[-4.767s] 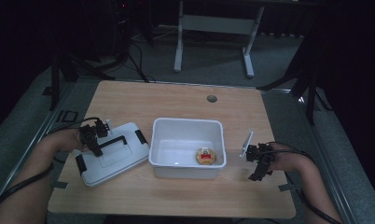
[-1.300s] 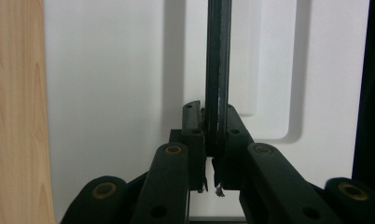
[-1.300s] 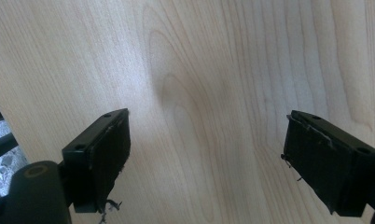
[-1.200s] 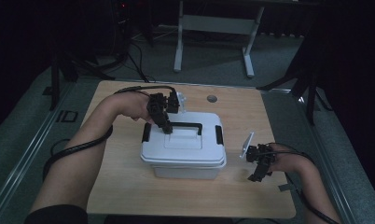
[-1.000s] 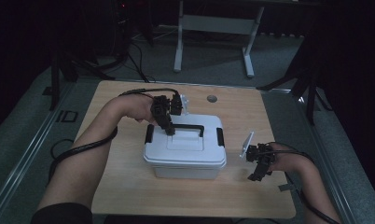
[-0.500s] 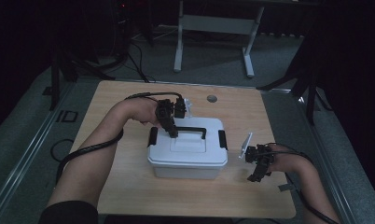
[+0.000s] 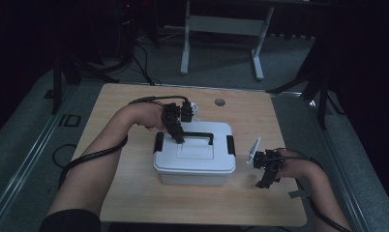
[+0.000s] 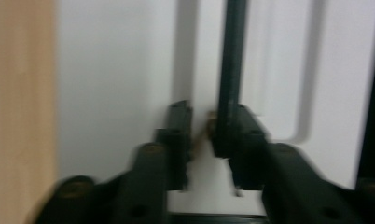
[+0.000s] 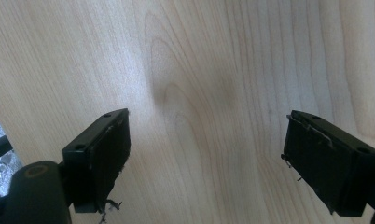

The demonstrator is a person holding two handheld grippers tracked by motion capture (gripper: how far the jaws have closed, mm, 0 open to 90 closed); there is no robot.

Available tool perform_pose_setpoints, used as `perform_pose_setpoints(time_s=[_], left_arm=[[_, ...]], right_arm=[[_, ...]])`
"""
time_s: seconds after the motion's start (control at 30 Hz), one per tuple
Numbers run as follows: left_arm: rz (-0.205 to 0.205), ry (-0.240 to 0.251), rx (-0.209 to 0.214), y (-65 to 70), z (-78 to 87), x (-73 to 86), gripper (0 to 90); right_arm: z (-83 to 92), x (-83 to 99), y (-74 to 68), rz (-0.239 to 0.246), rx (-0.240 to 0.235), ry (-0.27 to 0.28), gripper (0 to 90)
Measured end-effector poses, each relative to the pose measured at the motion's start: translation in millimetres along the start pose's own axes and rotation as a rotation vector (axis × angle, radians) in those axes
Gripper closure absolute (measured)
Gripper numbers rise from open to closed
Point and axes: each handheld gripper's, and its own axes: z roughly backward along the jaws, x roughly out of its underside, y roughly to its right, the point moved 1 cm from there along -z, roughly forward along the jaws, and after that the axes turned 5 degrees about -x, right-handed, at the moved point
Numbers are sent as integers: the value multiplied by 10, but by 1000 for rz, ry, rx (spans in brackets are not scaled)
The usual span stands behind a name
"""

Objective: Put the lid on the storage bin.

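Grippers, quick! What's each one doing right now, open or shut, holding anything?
Left gripper: jaws just opening, handle beside one jaw, no longer pinched.
Right gripper: wide open, holding nothing, over the bare table.

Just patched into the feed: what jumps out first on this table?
The white lidded box at the middle of the wooden table draws the eye, black latches at both ends. The left hand-held gripper is at its black handle, jaws just opening, the bar by one pad. The right hand-held gripper rests open over bare wood beside the box.
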Motion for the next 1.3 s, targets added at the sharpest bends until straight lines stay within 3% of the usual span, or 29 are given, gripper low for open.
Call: perform_pose_setpoints(time_s=[0.1,0.17,0.23,0.3,0.33,0.37,0.47,0.57,0.67,0.8,1.17,1.3], left_arm=[[32,24,-41,-3,26,34,429],[28,48,-95,20,41,64,253],[42,61,-95,26,37,89,157],[57,67,-75,26,28,112,128],[39,76,-102,41,22,139,94],[39,76,-102,41,22,139,53],[51,109,-108,44,51,191,18],[65,127,-88,81,61,285,18],[82,126,-60,101,61,399,18],[110,135,-61,109,80,574,18],[146,146,-82,173,105,953,18],[148,163,-121,199,122,1080,19]], right_arm=[[8,-18,3,1,10,5,144],[16,-27,3,2,11,8,144],[19,-37,5,3,13,6,144],[19,-47,8,5,13,8,144],[19,-52,8,6,13,8,144],[19,-52,8,6,13,8,144],[27,-70,5,8,24,11,143],[46,-70,11,1,26,17,143],[55,-70,12,0,28,15,143],[69,-84,9,2,30,16,143],[87,-115,16,9,36,13,143],[91,-114,20,9,37,16,143]])
